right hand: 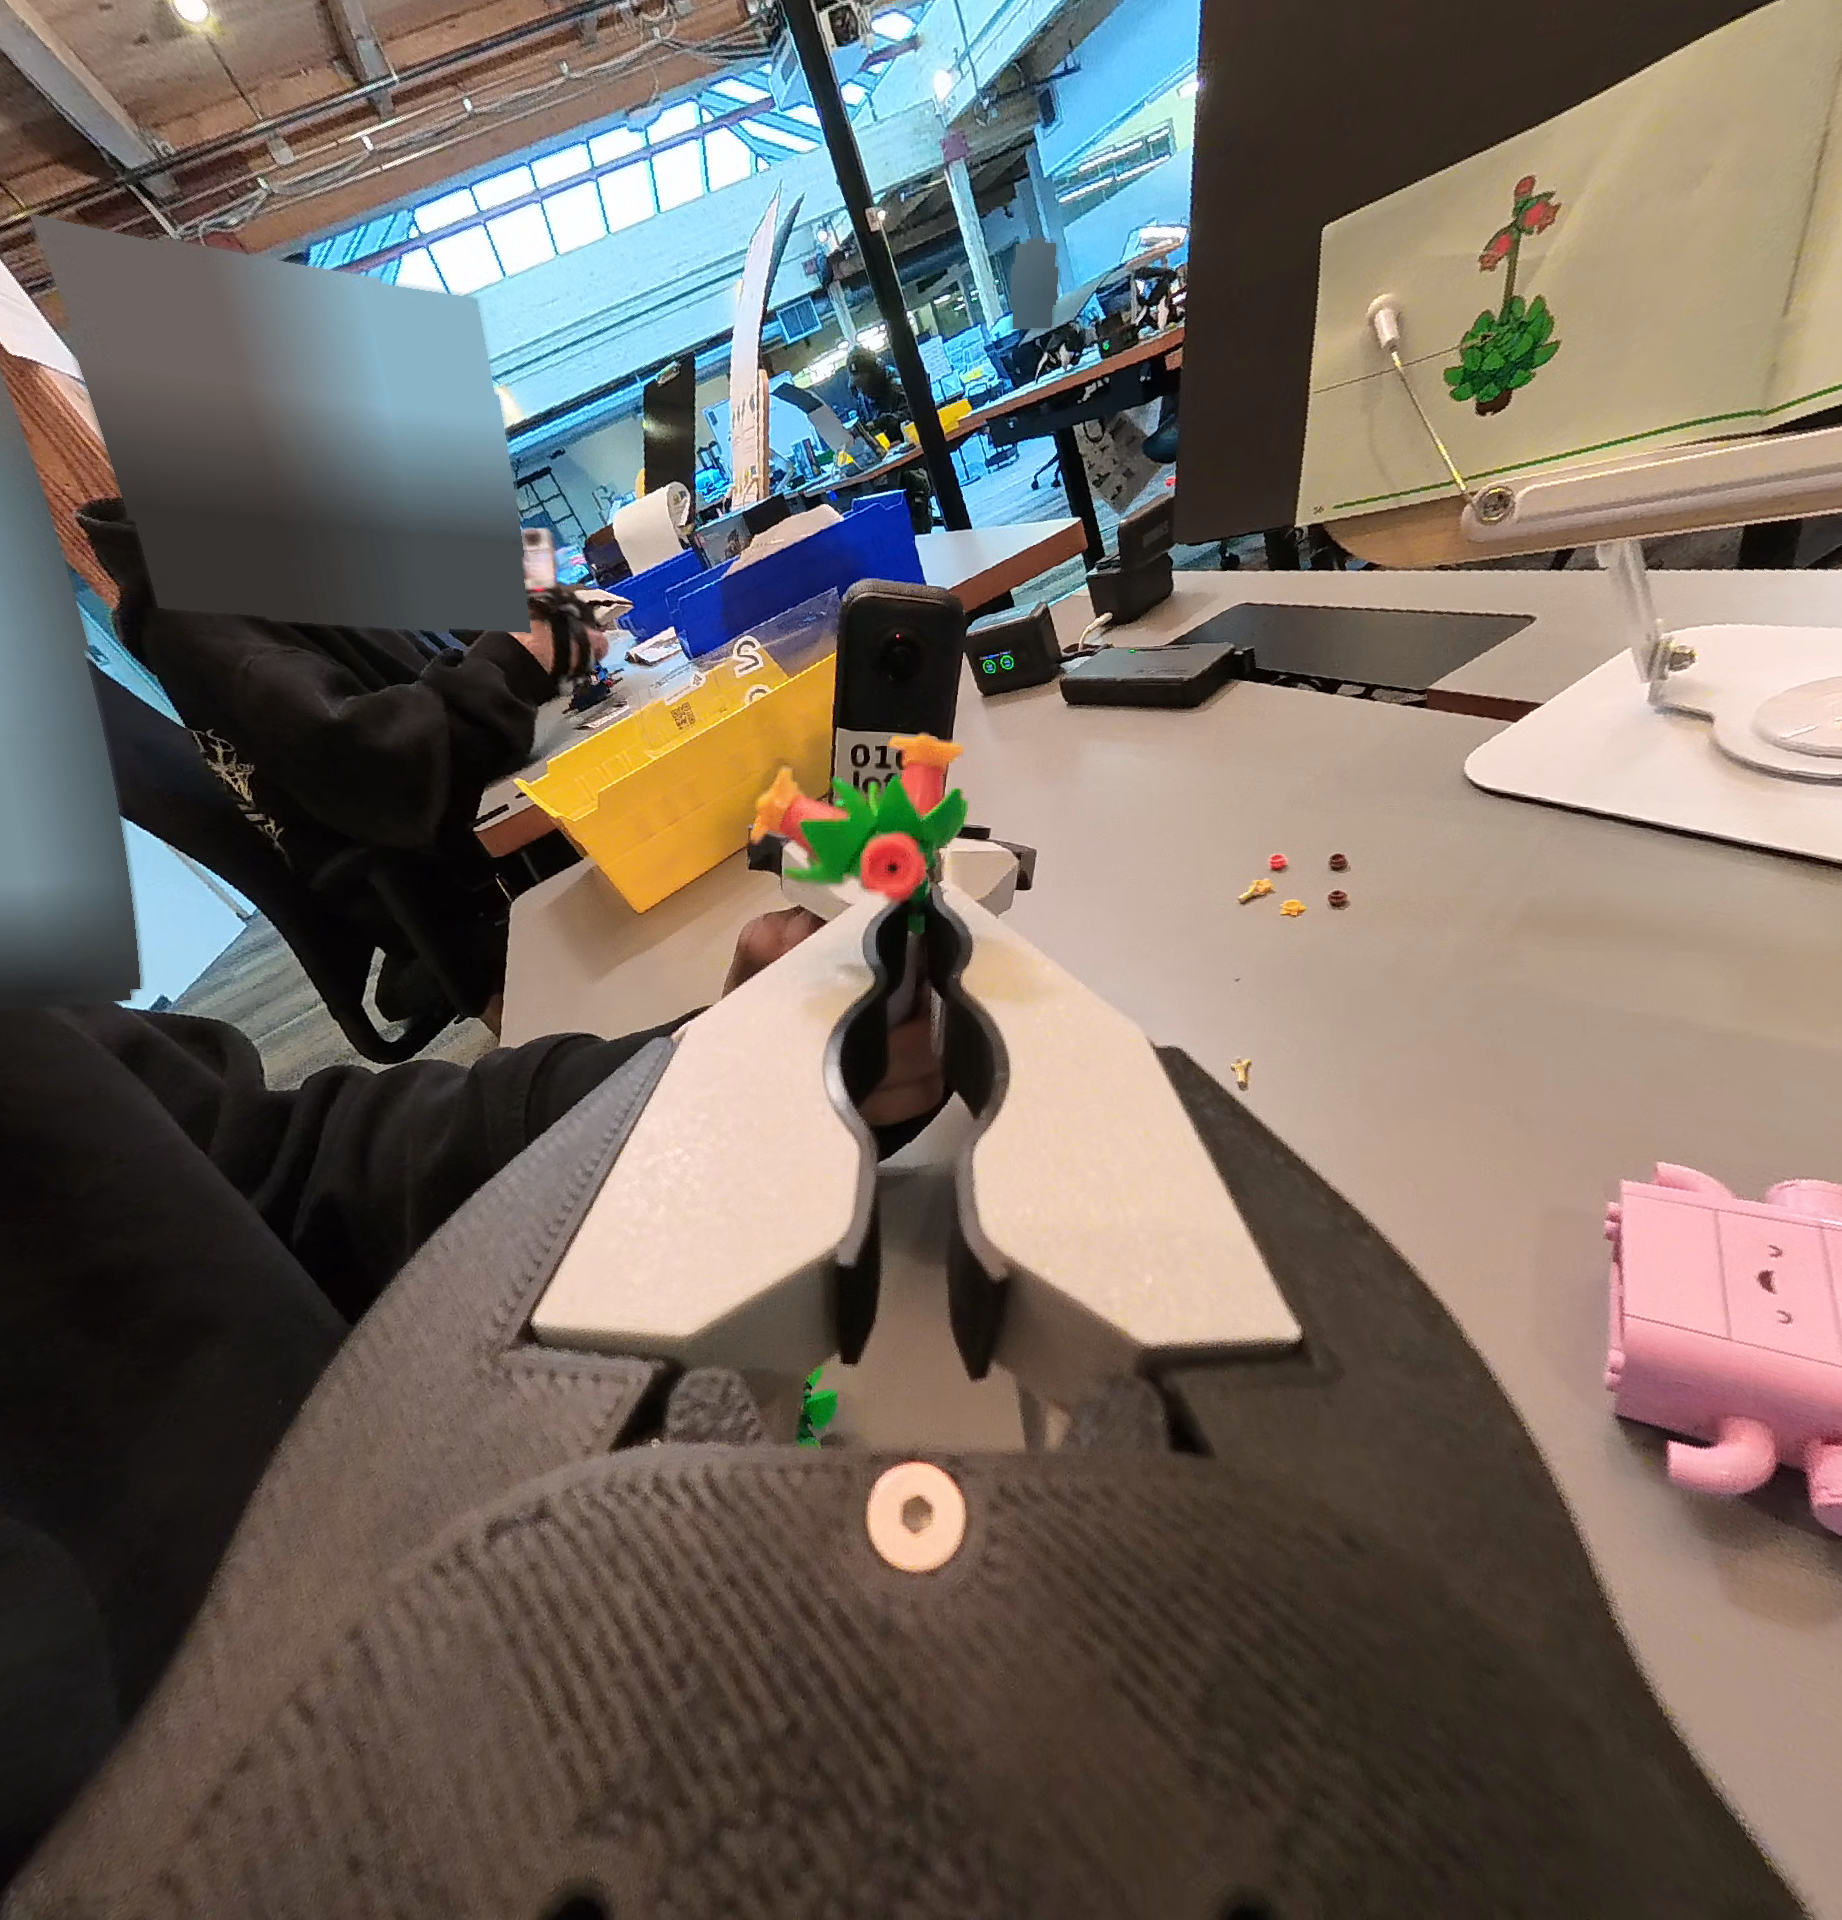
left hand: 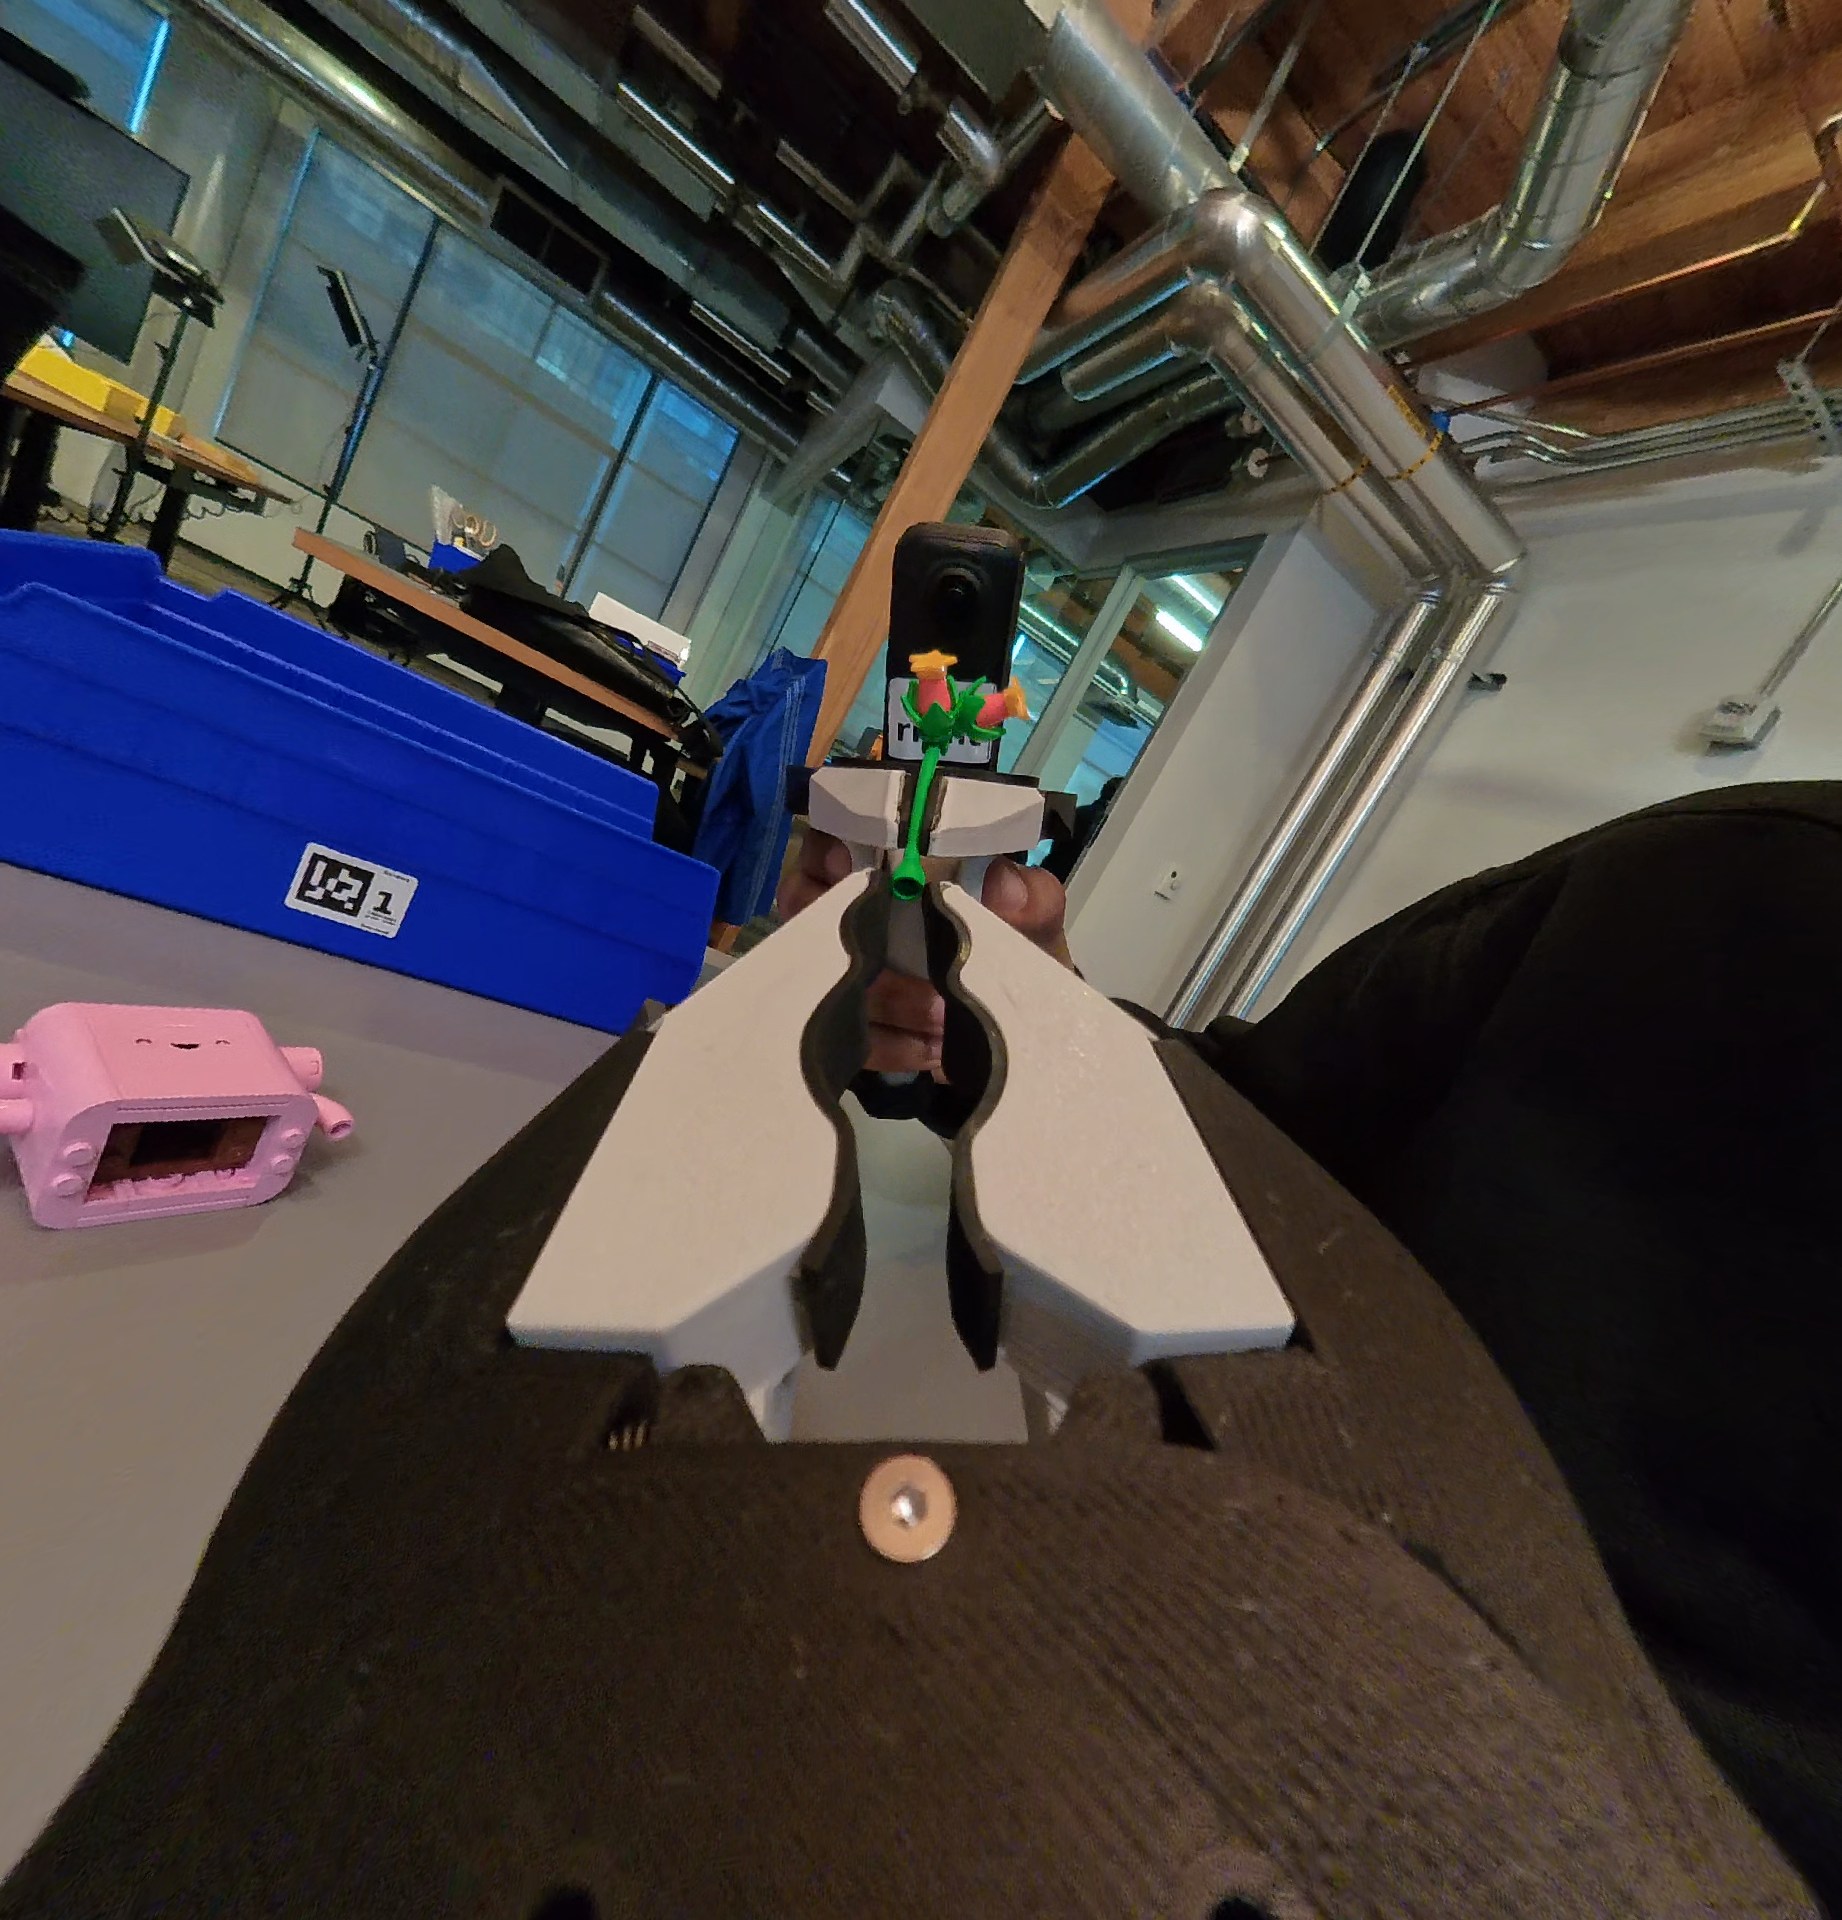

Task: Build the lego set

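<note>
The two claws face each other above the counter (right hand: 1416, 1091), the flower stem (left hand: 922, 805) between them. A block figure (right hand: 1748, 1340) lies on the counter right of the right claw (right hand: 912, 925). Small loose pieces (right hand: 1296, 883) lie farther back, before the booklet stand (right hand: 1675, 727).

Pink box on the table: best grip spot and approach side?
Probably from above: clamp the pink box mid-body across its two peg-free sides. It lies face-up on the table; curved pegs jut from the other two.

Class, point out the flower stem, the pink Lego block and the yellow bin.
flower stem (left hand: 923, 805), left wrist view, middle of the green stalk.
pink Lego block (right hand: 1748, 1311), right wrist view, its face side.
yellow bin (right hand: 688, 795), right wrist view, front wall.
</note>
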{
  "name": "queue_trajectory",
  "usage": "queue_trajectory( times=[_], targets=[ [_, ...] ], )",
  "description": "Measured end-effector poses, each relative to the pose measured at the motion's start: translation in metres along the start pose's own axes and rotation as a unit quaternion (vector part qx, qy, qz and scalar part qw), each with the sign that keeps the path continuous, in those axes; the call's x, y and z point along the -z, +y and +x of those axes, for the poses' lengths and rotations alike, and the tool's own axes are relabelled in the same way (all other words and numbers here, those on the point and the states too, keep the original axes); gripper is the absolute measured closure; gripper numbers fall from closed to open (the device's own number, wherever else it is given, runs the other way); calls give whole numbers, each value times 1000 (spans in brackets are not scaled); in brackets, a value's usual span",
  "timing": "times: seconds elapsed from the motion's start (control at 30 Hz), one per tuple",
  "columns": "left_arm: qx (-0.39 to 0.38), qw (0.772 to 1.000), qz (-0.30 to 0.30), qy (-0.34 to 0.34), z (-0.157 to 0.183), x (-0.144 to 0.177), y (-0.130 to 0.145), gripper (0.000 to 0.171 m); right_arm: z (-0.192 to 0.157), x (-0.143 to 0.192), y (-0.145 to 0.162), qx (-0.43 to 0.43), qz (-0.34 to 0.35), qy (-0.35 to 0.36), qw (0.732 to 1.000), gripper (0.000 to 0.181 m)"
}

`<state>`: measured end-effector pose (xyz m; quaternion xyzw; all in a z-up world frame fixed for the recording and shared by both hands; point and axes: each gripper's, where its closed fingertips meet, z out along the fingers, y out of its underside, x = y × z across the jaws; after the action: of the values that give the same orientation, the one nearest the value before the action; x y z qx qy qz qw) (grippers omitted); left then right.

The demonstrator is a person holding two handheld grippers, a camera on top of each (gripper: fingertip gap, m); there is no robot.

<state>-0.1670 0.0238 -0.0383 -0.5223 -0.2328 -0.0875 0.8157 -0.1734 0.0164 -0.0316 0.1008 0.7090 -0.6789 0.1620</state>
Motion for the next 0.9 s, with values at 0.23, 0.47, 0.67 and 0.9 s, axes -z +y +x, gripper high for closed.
queue_trajectory(
  times=[0.23, 0.47, 0.67, 0.9],
  targets=[
    [-1, 1000, -7, 1, 1, -1, 2, 169, -1, 2, 3, 0, -14, -7, 1000, 181],
    [-1, 1000, -15, 1, 1, -1, 4, 169, -1, 3, 6, 0, -29, -12, 1000, 180],
    [-1, 1000, -18, 1, 0, -2, 5, 169, -1, 1, 8, 15, -38, -7, 999, 180],
    [-4, 1000, -16, 1, 0, -2, 5, 168, 0, 2, 8, 8, -45, -8, 999, 181]
  ],
)
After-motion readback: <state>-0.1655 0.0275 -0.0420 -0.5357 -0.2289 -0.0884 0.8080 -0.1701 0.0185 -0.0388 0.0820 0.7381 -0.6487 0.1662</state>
